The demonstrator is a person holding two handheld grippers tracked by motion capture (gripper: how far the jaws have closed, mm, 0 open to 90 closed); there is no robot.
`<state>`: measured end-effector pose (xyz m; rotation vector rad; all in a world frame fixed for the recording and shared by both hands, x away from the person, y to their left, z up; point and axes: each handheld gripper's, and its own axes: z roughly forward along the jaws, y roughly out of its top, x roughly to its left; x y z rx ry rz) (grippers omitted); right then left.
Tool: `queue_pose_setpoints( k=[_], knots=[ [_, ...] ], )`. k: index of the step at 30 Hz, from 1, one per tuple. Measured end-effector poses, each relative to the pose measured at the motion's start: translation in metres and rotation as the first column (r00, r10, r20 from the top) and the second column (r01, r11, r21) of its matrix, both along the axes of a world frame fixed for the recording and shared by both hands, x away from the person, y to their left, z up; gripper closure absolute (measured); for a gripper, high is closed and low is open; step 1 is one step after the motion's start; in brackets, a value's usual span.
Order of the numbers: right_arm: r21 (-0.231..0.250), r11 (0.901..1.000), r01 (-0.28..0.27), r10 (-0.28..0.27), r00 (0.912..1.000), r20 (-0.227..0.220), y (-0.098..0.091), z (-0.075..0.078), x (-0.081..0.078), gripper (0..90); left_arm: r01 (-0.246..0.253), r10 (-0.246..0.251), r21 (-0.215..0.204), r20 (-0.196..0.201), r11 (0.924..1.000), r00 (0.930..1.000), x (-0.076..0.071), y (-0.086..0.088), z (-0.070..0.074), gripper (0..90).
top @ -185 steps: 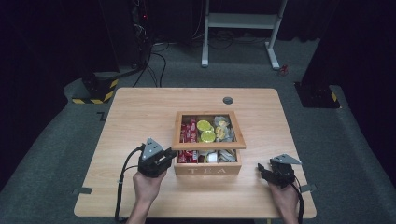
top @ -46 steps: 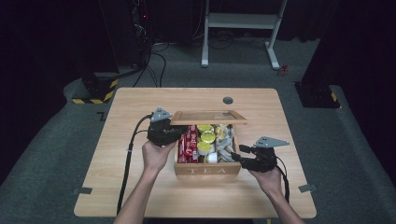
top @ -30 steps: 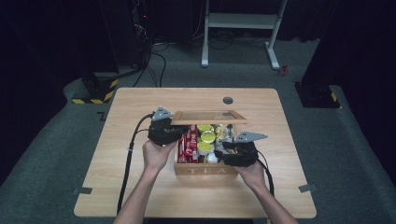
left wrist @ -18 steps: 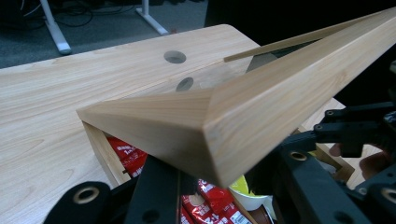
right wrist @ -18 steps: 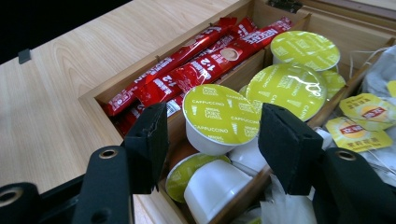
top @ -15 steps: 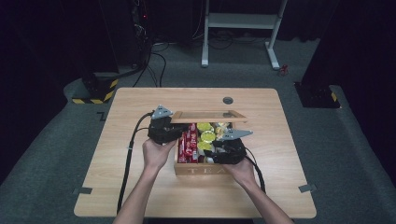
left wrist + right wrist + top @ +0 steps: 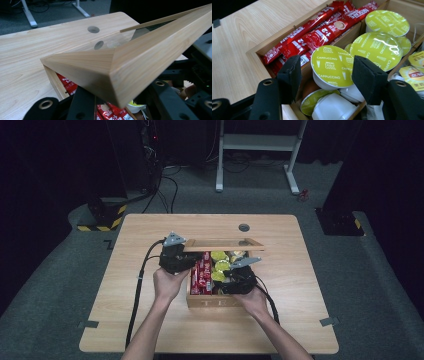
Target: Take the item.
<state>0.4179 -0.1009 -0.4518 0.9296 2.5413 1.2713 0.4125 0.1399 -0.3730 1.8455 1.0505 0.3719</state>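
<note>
Rightward-placed right tongs (image 7: pixel 325 72) moved left over the box (image 7: pixel 220 300), jaws opening around a capsule (image 7: pixel 332 66); left tongs (image 7: pixel 176 257) grip the lid (image 7: pixel 140 60).

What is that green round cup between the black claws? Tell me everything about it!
It is a coffee capsule: a white plastic cup with a yellow-green foil lid printed "Cappuccino" and "Dolce Gusto". It sits tilted in the middle compartment of the wooden box, resting on other capsules like it, some lying on their sides. The right gripper has just been opening its jaws; they stand on either side of the capsule, and the pads do not seem to press on it. Red sachets fill the next compartment.
</note>
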Motion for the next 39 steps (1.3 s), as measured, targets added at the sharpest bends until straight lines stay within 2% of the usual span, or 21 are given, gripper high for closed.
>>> queue_pose_setpoints(
  k=[8, 12, 19, 24, 30, 33, 39],
  knots=[
    [-0.044, 0.9988, 0.021, -0.022, 0.9995, -0.022, 0.009, -0.002, 0.004, 40.9, 0.001, -0.001, 0.001, 0.0, 1.0, 1.0, 0.0, 0.0, 0.0, 70.0],
    [-0.066, 0.9973, 0.03, -0.032, 0.9994, -0.017, 0.012, -0.003, 0.004, 42.4, 0.001, -0.001, 0.001, -0.001, 1.0, 1.0, 0.001, 0.0, 0.001, 70.1],
    [-0.109, 0.9933, 0.037, -0.036, 0.9993, 0.013, 0.015, -0.003, 0.003, 45.3, 0.0, 0.0, 0.003, -0.001, 1.0, 1.0, 0.001, 0.0, 0.001, 70.0],
    [-0.146, 0.989, 0.021, -0.014, 0.9988, 0.046, 0.019, -0.004, 0.001, 42.6, 0.002, -0.002, 0.007, 0.0, 1.0, 1.0, 0.001, 0.0, 0.001, 70.0],
    [-0.178, 0.9837, 0.023, -0.015, 0.9987, 0.05, 0.021, -0.004, 0.002, 43.8, 0.004, -0.004, 0.005, -0.001, 1.0, 1.0, 0.002, 0.0, 0.002, 70.0],
    [-0.174, 0.9843, 0.027, -0.018, 0.9984, 0.053, 0.022, -0.004, 0.002, 46.5, 0.007, -0.007, 0.008, -0.001, 0.9999, 1.0, 0.002, 0.0, 0.002, 69.9],
    [-0.166, 0.9858, 0.025, -0.009, 0.9954, 0.096, 0.022, -0.001, -0.001, 53.5, 0.008, -0.008, 0.008, 0.0, 0.9999, 1.0, 0.002, 0.0, 0.002, 69.9]
  ],
)
